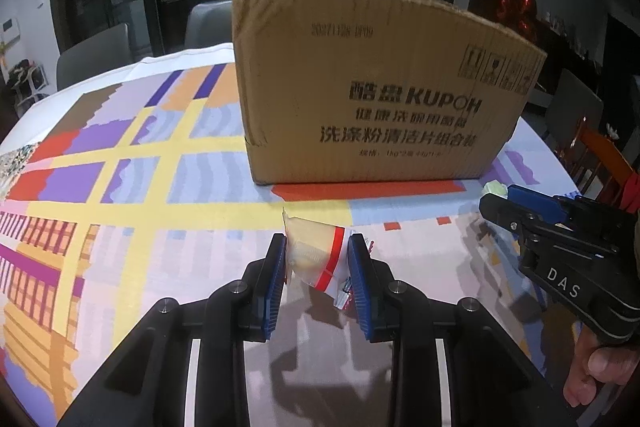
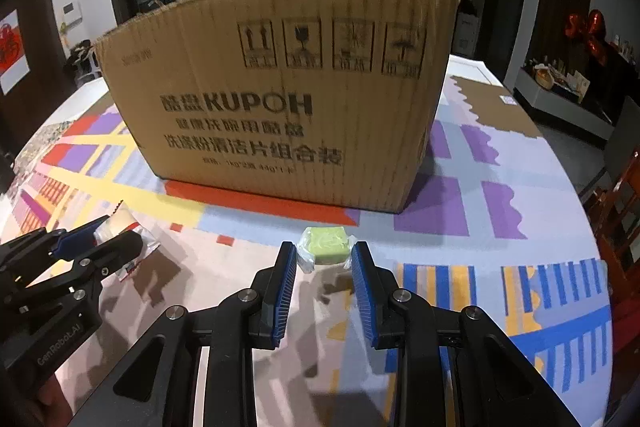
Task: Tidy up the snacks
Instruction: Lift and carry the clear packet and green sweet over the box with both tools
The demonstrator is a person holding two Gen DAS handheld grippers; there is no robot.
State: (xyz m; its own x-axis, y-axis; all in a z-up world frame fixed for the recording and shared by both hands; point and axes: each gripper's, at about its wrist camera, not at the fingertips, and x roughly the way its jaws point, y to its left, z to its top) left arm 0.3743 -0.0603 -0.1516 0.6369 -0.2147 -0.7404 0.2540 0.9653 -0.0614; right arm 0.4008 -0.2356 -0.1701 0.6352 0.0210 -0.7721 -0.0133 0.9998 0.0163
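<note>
the left gripper (image 1: 318, 259) is holding a clear snack packet with a red stripe (image 1: 316, 255), its blue fingers (image 1: 276, 267) pressing on the packet from both sides, just above the patterned bench (image 1: 120, 155). the right gripper (image 2: 324, 263) is doing the same with a green wrapped snack (image 2: 325, 245) — fingers clamped on its wrapper edges, the block sitting between the tips. both are hanging in front of the cardboard box (image 2: 280, 87), which is standing upright on the bench with its top open toward the ceiling.

both snacks are looking light and small. the striped packet is looking soft and crinkly, its film likely slippery, so the hold is probably safest across the filled middle rather than the loose sealed edge. the green block is seeming firmer but crushable inside a thin wrapper — a gentle squeeze on its flat sides should be serving better than pinching the film alone. the next move is probably calling for lifting each over the box wall.
</note>
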